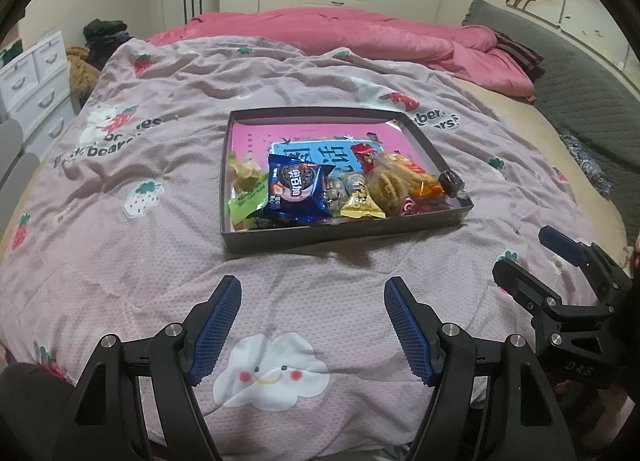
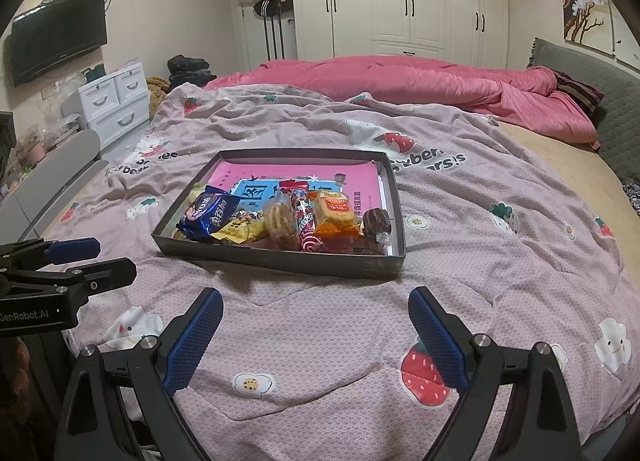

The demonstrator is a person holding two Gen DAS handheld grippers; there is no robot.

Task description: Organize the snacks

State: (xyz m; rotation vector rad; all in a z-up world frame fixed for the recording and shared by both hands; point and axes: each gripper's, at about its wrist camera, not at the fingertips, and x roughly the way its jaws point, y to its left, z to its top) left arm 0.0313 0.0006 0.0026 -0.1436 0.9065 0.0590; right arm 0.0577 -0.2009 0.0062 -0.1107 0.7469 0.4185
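A shallow dark grey box (image 1: pixel 340 231) (image 2: pixel 280 259) lies on the pink quilt with a pink book on its floor. Several wrapped snacks are heaped along its near side: a blue cookie pack (image 1: pixel 298 191) (image 2: pixel 210 213), a green pack (image 1: pixel 248 203), a yellow triangular pack (image 1: pixel 360 205) (image 2: pixel 236 233), clear-wrapped biscuits (image 1: pixel 386 187) (image 2: pixel 280 227), an orange pack (image 2: pixel 334 215) and a dark brown sweet (image 1: pixel 452 181) (image 2: pixel 376 221). My left gripper (image 1: pixel 312 301) hovers open over the quilt in front of the box, empty. My right gripper (image 2: pixel 316 315) is likewise open and empty, short of the box.
The quilt (image 1: pixel 160 245) covers a wide bed; a rumpled pink duvet (image 1: pixel 360 33) and grey headboard (image 2: pixel 592 77) lie beyond. White drawers (image 2: pixel 116 101) and a wall TV (image 2: pixel 60 35) stand at the left. Each gripper shows at the other view's edge: right gripper (image 1: pixel 560 273), left gripper (image 2: pixel 72 261).
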